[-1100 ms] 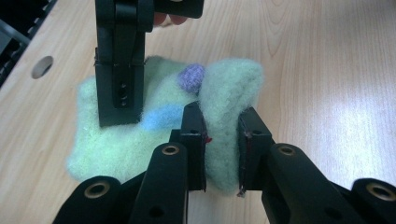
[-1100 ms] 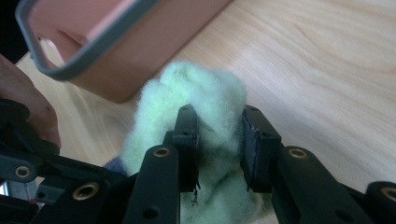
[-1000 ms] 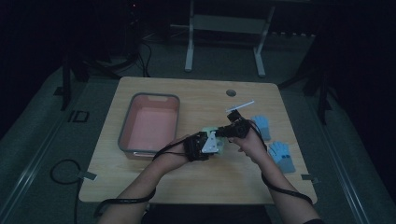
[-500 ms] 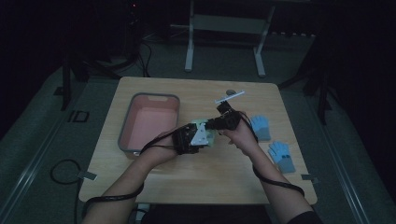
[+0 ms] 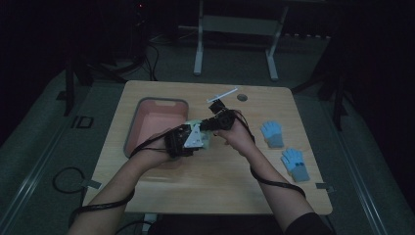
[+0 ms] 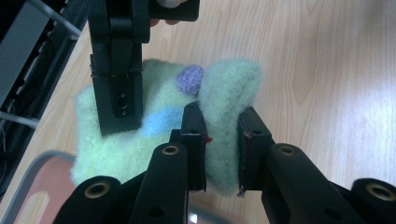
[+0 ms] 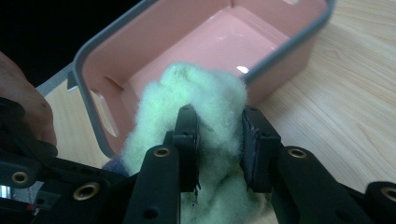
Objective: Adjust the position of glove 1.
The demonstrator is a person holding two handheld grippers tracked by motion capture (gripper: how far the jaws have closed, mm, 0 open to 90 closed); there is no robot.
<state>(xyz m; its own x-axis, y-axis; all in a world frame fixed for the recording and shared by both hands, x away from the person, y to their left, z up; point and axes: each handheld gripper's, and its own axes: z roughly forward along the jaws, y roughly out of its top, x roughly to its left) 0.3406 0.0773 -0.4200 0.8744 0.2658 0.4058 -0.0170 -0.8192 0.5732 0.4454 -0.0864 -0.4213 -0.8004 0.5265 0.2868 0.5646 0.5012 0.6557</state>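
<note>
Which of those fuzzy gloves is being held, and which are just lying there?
The pale green glove with blue and purple patches is pinched by both grippers beside the pink bin. The two blue gloves lie untouched at the table's right.

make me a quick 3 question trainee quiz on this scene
1. True or false: both hand-held grippers are clamped on the green fuzzy glove.
2. What lies inside the pink bin? A) blue gloves B) nothing C) a pen
3. How many blue gloves lie on the table?

Key: 1 true, the left hand-held gripper and right hand-held gripper both pinch it. 2 B. 3 two: one and another.
</note>
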